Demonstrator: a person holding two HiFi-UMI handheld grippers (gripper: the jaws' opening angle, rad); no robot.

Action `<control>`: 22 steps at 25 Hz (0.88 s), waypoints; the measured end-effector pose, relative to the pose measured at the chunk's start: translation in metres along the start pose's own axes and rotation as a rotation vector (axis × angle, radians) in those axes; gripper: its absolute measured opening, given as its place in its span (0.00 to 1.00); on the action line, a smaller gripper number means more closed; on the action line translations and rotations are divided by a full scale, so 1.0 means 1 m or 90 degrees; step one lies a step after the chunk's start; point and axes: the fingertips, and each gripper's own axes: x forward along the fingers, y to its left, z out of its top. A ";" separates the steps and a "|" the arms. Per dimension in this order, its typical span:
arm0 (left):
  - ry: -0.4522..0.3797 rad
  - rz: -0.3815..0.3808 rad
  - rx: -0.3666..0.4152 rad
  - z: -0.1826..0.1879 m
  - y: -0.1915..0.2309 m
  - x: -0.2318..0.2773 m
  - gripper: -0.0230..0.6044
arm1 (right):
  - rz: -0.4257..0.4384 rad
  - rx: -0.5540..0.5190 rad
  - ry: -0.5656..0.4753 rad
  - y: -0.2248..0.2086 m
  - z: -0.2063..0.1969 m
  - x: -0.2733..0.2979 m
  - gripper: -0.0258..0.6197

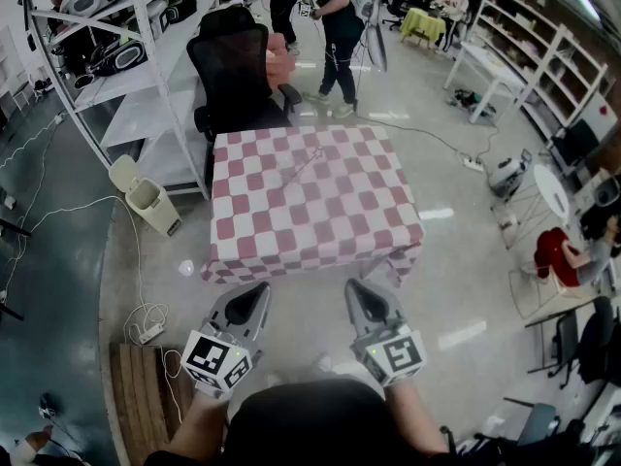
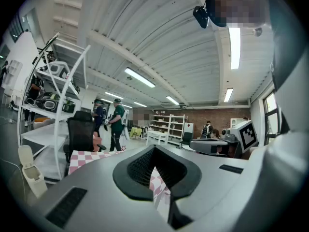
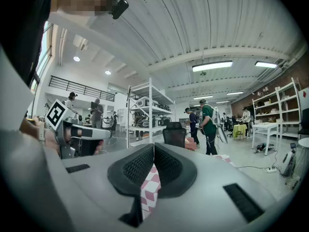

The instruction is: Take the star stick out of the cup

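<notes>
A table with a red-and-white checked cloth (image 1: 310,202) stands in front of me. I can make out no cup and no star stick on it in any view. My left gripper (image 1: 254,295) and right gripper (image 1: 365,291) are held side by side near my body, just short of the table's front edge, pointing at it. Both are shut with nothing between the jaws. In the left gripper view the left gripper (image 2: 154,152) shows closed jaws with the cloth beyond. The right gripper (image 3: 153,149) looks the same in its own view.
A black office chair (image 1: 238,66) stands behind the table. White shelf racks (image 1: 126,56) and a small bin (image 1: 146,202) are to the left. People (image 1: 340,27) stand at the back. A wooden pallet (image 1: 141,396) and cables lie on the floor at my left.
</notes>
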 end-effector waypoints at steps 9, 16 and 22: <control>0.014 0.022 -0.011 -0.007 -0.017 0.032 0.10 | -0.002 0.029 -0.008 -0.041 -0.008 -0.011 0.07; 0.036 0.056 -0.013 -0.015 -0.030 0.067 0.10 | -0.005 0.084 -0.032 -0.088 -0.013 -0.025 0.07; 0.045 0.073 -0.009 -0.020 -0.049 0.091 0.10 | -0.007 0.104 -0.014 -0.125 -0.027 -0.038 0.07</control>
